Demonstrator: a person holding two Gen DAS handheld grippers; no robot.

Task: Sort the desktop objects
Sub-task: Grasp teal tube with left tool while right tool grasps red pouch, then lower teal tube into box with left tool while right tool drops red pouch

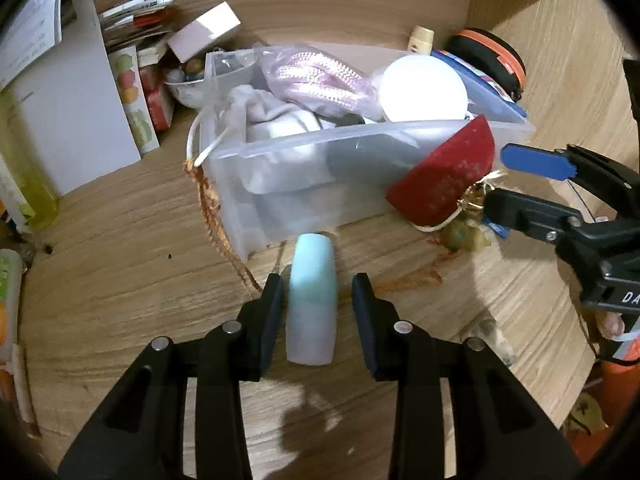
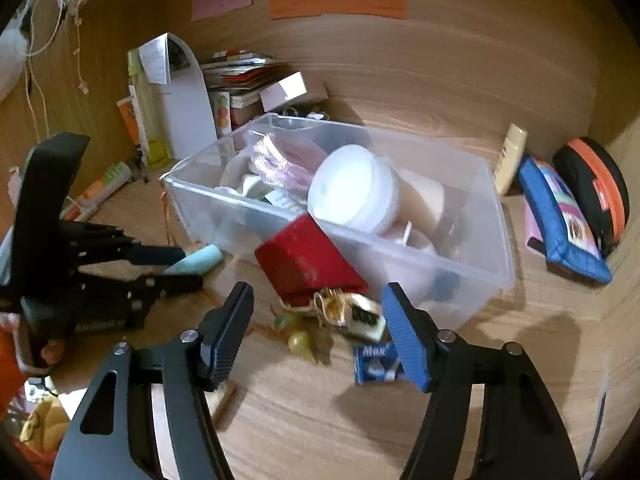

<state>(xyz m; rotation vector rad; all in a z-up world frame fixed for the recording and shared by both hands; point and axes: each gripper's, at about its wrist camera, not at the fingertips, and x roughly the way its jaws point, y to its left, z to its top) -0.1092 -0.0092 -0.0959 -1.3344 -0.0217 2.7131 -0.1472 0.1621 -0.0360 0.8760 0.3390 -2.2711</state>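
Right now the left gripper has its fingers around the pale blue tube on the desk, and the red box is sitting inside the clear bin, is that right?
Not quite. The red box is outside the clear bin, leaning against its front wall on the desk, as the right wrist view shows. The rest holds: the left gripper has its fingers around the pale blue tube.

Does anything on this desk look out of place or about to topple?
Yes: the red box leans tilted against the front wall of the clear bin instead of lying flat, with trinkets and beads scattered loose on the desk below it.
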